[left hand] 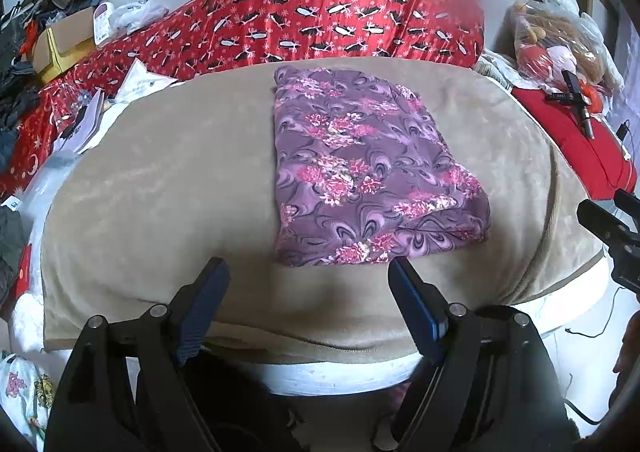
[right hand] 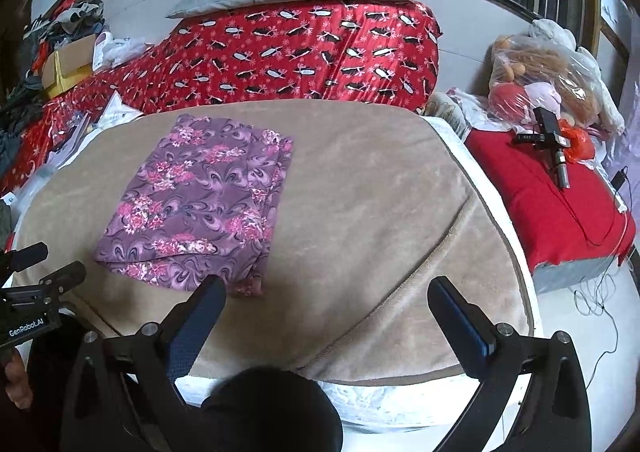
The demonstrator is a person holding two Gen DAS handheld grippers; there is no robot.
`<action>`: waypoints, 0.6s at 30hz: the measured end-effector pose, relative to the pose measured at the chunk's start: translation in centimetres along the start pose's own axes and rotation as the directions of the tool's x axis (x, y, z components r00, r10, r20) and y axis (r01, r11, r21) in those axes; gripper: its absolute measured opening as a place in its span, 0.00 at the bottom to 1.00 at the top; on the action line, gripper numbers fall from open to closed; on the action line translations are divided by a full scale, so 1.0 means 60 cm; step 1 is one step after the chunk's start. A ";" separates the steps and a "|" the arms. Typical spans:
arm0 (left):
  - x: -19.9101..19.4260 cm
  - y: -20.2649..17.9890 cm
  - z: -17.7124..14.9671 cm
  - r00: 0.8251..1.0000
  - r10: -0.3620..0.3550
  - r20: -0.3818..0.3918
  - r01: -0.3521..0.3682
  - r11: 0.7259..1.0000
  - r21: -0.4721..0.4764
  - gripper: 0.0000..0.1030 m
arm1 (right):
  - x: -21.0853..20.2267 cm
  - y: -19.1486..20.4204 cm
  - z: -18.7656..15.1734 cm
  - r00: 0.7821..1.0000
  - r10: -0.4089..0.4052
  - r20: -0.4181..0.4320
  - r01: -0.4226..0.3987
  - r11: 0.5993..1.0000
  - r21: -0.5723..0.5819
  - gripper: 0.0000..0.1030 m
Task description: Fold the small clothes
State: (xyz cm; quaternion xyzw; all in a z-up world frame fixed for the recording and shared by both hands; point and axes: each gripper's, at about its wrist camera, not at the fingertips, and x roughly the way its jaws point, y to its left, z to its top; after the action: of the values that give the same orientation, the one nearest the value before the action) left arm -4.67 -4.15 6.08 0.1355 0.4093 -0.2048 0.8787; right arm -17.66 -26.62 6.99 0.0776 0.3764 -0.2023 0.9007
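Risk lies in the purple floral garment (left hand: 360, 167), folded flat on the beige blanket (left hand: 160, 191), where either hand-held gripper, left (left hand: 308, 272) or right (right hand: 326, 292), both wide and empty near it, could pinch only the top layer and undo the fold.

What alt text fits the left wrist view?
A folded purple floral garment lies flat on a tan blanket, just beyond the open, empty left tongs. A red patterned quilt is heaped behind.
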 end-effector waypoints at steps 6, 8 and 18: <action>-0.002 -0.003 0.000 1.000 0.002 0.000 -0.002 1.000 0.000 0.80 | -0.004 -0.003 -0.001 1.000 0.000 0.006 0.000 1.000 0.004 0.99; -0.002 -0.003 0.000 1.000 0.003 0.001 -0.003 1.000 -0.001 0.80 | -0.004 -0.003 -0.001 1.000 -0.001 0.006 0.001 1.000 0.003 0.99; -0.004 -0.004 0.001 1.000 0.011 0.011 -0.011 1.000 0.010 0.80 | -0.007 -0.006 0.001 1.000 -0.002 0.009 0.002 1.000 0.005 0.99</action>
State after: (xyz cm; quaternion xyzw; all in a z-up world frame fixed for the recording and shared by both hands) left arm -4.90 -4.33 6.28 0.1410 0.4025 -0.2029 0.8814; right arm -18.04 -26.86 7.31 0.0787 0.3719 -0.2044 0.9021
